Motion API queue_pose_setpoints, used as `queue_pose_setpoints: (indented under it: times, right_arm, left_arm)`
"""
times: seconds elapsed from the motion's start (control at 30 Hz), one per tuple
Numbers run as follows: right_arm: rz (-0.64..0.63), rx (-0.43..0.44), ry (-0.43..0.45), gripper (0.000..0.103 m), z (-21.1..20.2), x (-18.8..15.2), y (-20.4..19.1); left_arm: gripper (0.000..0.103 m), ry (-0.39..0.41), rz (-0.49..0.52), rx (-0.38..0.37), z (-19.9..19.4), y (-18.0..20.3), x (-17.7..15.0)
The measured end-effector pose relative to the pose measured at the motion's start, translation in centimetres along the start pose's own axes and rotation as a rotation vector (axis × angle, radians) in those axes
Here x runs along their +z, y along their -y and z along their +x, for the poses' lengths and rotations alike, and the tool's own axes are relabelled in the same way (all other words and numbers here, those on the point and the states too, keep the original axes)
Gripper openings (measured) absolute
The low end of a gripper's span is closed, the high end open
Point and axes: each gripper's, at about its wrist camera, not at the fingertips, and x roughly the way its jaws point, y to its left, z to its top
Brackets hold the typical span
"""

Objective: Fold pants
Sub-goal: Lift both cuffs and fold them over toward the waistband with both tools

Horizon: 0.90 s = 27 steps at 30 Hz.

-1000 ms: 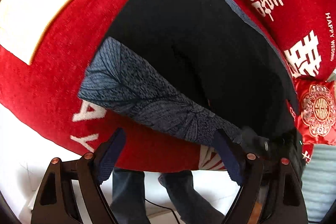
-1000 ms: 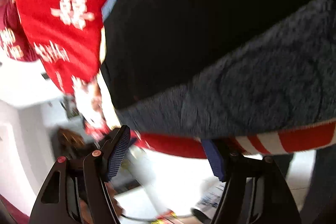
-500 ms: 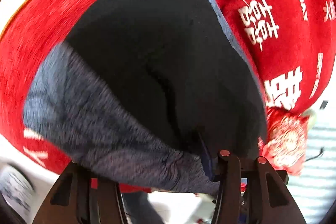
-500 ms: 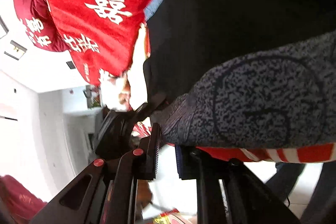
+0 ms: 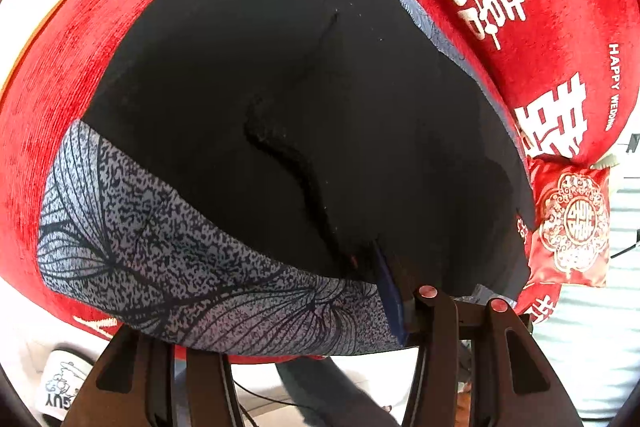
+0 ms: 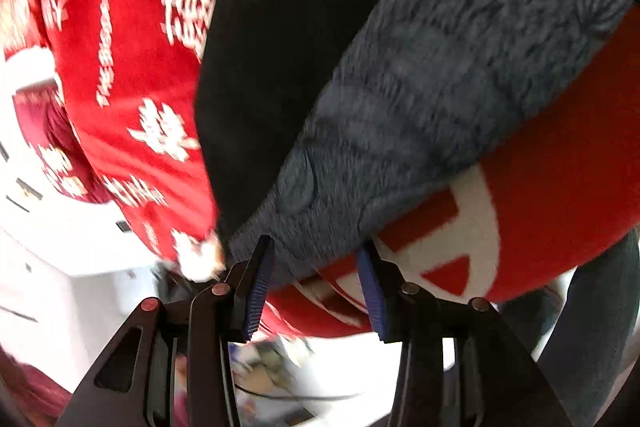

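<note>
Left wrist view: the pants point(image 5: 288, 99) are spread on the red blanket point(image 5: 60, 75), patterned hem nearest, with the left gripper point(image 5: 280, 311) jaws set apart around that hem. Right wrist view, blurred: the right gripper point(image 6: 316, 283) jaws are parted at the hem corner, nothing clamped. If only one layer is caught, a crooked fold is likely.

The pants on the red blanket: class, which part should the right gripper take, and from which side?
Take the grey patterned hem of the pants at its near corner, coming in level from the blanket edge. That corner lies flat, overhanging the edge, so the right gripper, jaws apart, can probably slide one finger under.
</note>
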Motion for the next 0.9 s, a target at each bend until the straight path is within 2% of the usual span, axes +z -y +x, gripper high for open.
queue_pose_setpoints:
  times: [0.03,0.07,0.13,0.2,0.3,0.4,0.5,0.6,0.7,0.77,0.9]
  right_arm:
    - [0.030,0.031,0.016,0.046,0.0,0.0,0.3]
    - [0.069,0.058,0.038,0.034,-0.1,0.2,0.5]
    - [0.104,0.062,0.062,0.006,-0.5,0.2,0.2]
    - [0.075,0.029,0.048,0.007,-1.1,0.6,-1.5]
    - [-0.032,-0.034,-0.016,0.006,-2.0,1.8,-5.6]
    - [-0.105,-0.049,-0.064,0.006,-2.0,3.5,-9.6]
    - [-0.175,-0.055,-0.108,0.007,-1.0,7.2,-14.0]
    - [-0.224,-0.093,-0.160,0.007,1.6,11.6,-17.2]
    - [-0.241,-0.143,-0.212,0.010,4.1,16.3,-18.9]
    - [-0.273,-0.195,-0.245,0.011,6.7,19.8,-19.2]
    - [-0.319,-0.294,-0.321,0.011,12.4,24.9,-18.5]
  left_arm:
    - [0.049,0.002,0.003,0.007,0.0,0.2,0.0]
    - [0.040,0.006,0.009,0.016,0.0,0.2,0.0]
    - [0.030,0.001,0.010,0.011,-0.2,0.3,0.1]
    - [0.030,0.003,0.001,0.022,-0.8,0.4,0.1]
    - [0.030,0.030,0.016,0.045,-2.5,2.1,0.6]
    - [0.030,0.064,0.027,0.054,-4.0,4.5,2.2]
    - [0.030,0.108,0.054,0.064,-5.0,7.0,5.1]
    - [0.030,0.154,0.077,0.069,-4.9,9.5,9.5]
    - [0.032,0.197,0.113,0.117,-3.4,11.6,13.7]
    - [0.043,0.234,0.135,0.183,-1.4,12.5,16.8]
    - [0.050,0.259,0.160,0.328,3.1,12.2,21.0]
